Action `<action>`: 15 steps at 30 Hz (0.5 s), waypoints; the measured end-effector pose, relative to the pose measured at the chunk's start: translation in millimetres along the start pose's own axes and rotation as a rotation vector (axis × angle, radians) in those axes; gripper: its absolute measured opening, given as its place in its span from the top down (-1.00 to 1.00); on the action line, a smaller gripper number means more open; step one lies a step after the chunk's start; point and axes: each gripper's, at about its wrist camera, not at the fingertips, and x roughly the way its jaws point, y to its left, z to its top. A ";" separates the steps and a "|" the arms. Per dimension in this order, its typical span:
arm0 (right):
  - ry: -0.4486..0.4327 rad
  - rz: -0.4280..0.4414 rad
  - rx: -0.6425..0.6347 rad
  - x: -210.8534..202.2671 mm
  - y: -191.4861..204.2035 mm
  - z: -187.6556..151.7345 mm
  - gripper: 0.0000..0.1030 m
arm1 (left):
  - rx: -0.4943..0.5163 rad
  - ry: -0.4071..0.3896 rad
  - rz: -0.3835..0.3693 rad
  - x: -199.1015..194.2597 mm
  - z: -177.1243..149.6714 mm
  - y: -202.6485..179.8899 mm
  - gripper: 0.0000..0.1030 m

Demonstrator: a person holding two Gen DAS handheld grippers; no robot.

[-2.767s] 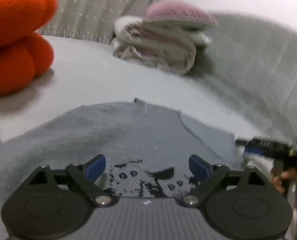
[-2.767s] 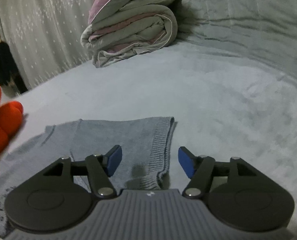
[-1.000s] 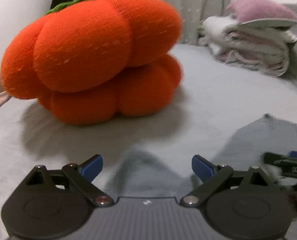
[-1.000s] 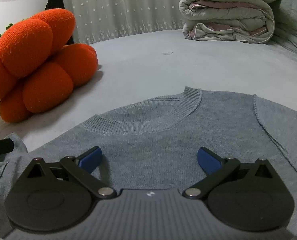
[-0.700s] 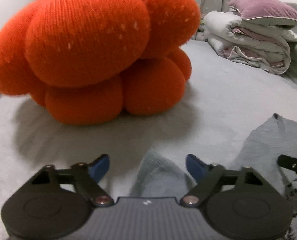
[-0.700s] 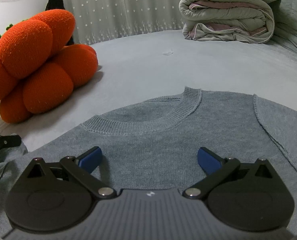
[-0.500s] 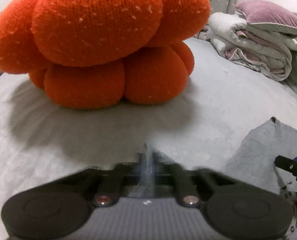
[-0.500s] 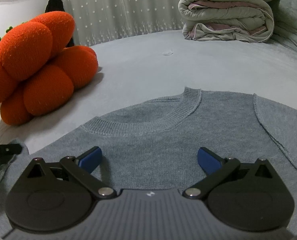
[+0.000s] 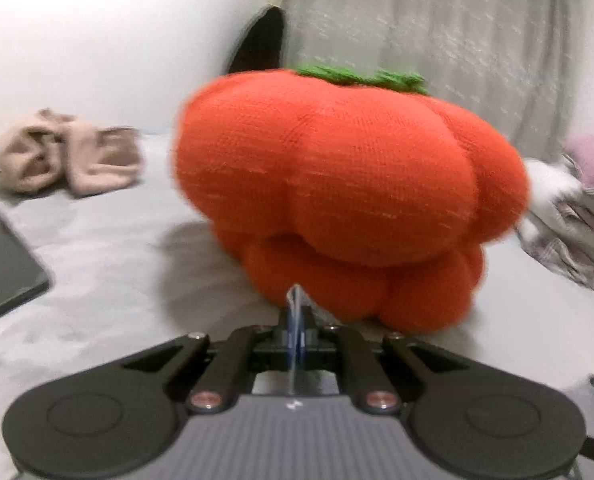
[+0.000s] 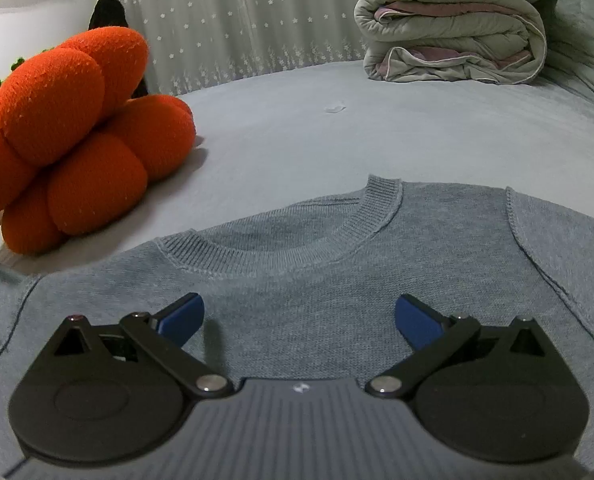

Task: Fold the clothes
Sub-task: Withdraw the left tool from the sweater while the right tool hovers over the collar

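A grey knit sweater (image 10: 297, 264) lies flat on the grey bed, its ribbed collar (image 10: 281, 256) towards the far side. My right gripper (image 10: 299, 316) is open and hovers low over the sweater's chest, just below the collar, with nothing between its blue pads. My left gripper (image 9: 295, 332) is shut, and a thin sliver of grey sleeve fabric (image 9: 295, 300) sticks up between its pads. The left wrist view is blurred by motion. A corner of the sweater (image 9: 593, 388) shows at its lower right.
A big orange pumpkin plush (image 9: 349, 200) sits just beyond the left gripper and appears again as the pumpkin plush (image 10: 69, 136) left of the sweater. A folded quilt (image 10: 453, 24) lies at the far right. A beige cloth (image 9: 69, 160) and a dark flat slab (image 9: 1, 264) lie at the left.
My left gripper has shut on the sleeve end and risen, its view swinging left and up. The right gripper has stayed open over the sweater's chest.
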 end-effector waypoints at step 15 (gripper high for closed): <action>0.001 -0.004 -0.008 -0.2 0.4 -0.1 -1.00 | 0.001 0.093 0.081 3.2 -13.1 14.7 0.08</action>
